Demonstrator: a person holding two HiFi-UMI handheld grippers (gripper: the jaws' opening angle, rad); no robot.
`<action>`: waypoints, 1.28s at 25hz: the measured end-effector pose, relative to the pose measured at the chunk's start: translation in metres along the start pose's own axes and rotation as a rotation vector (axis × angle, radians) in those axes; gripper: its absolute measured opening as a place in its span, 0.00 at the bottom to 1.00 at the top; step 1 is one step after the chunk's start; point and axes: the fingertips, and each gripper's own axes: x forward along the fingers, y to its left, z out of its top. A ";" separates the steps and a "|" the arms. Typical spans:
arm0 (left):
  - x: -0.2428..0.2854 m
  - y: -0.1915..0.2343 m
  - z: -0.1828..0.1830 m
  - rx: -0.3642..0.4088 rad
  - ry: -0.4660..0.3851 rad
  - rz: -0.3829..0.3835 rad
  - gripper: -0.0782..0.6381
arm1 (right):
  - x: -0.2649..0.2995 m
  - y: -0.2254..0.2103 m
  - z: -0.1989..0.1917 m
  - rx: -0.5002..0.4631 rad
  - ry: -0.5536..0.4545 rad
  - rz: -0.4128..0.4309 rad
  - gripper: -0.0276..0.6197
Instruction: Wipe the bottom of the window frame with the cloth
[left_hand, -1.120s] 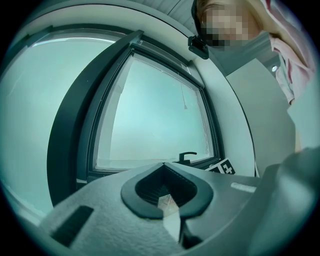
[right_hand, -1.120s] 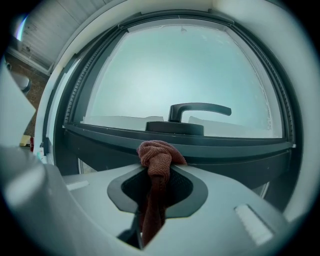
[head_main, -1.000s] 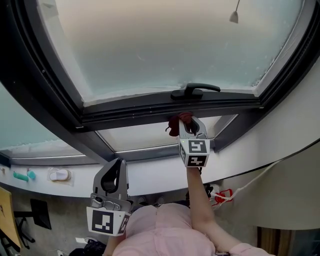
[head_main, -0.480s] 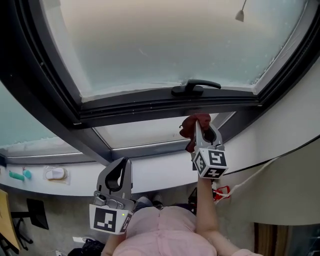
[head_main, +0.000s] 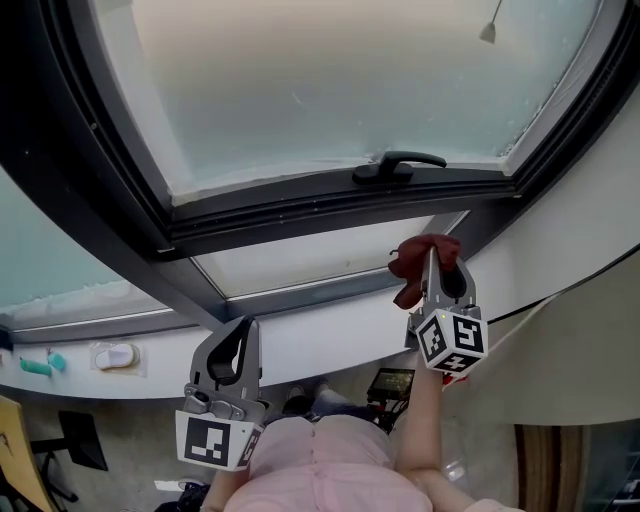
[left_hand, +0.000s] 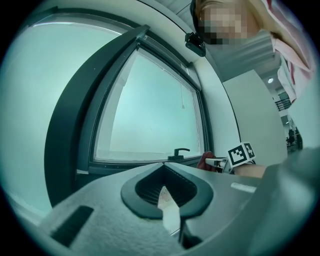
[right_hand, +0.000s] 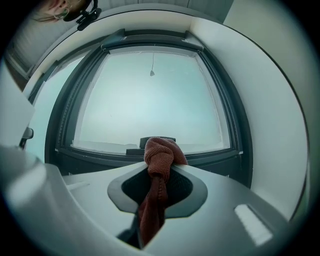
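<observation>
The right gripper (head_main: 440, 270) is clamped on a bunched rust-red cloth (head_main: 415, 265), just under the dark grey bottom rail of the window frame (head_main: 300, 215) and near its right end. The rail's length runs leftward from there, so the wipe likely goes that way. The left gripper (head_main: 233, 340) hangs well below, jaws together on nothing.

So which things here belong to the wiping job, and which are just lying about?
Job: red cloth, clamped in the right gripper; window frame's bottom rail.

Lying about: window handle; hanging cord pull; white object and teal object on the ledge; left gripper, shut on nothing.
</observation>
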 end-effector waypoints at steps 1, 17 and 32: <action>-0.004 0.004 -0.001 0.000 0.002 0.009 0.10 | -0.001 0.001 0.000 0.003 -0.003 -0.004 0.15; 0.018 -0.001 0.002 -0.006 -0.016 0.043 0.10 | 0.022 -0.013 0.034 -0.153 -0.023 0.036 0.15; 0.070 -0.039 0.008 0.004 -0.050 0.200 0.10 | 0.129 -0.011 0.054 -0.278 0.043 0.246 0.15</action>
